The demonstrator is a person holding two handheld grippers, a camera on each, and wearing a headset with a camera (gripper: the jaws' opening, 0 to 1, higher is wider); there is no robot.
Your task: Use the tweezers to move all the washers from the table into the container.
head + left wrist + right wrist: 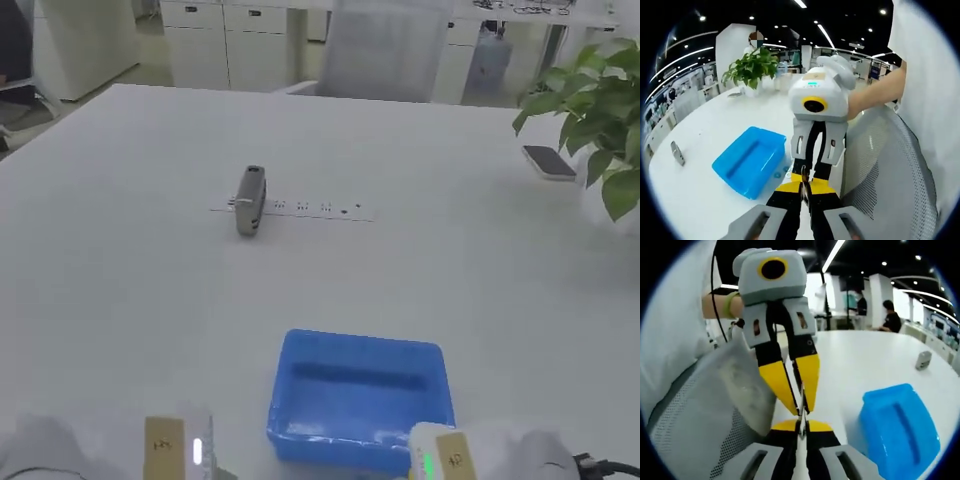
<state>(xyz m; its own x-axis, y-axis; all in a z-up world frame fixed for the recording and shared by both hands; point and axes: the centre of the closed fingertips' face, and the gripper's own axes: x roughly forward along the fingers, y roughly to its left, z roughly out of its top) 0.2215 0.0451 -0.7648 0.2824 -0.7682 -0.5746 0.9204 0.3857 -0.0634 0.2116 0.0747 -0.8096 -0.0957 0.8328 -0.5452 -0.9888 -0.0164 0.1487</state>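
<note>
My two grippers meet tip to tip just off the table's near edge, in front of the person's body. Thin metal tweezers (800,455) run up between my right gripper's (801,424) yellow tips, which are shut on them. My left gripper (801,410) comes down from above and pinches the same tweezers. In the left gripper view the tweezers (805,192) show as a sliver between my left gripper (805,186) and the facing right gripper (812,172). The blue container (360,435) stands near the front edge. Several tiny washers (315,208) lie in a row mid-table.
A small grey block (250,200) stands at the left end of the washer row. A phone (548,161) and a potted plant (600,110) sit at the far right. A mesh chair (890,165) is close behind the grippers.
</note>
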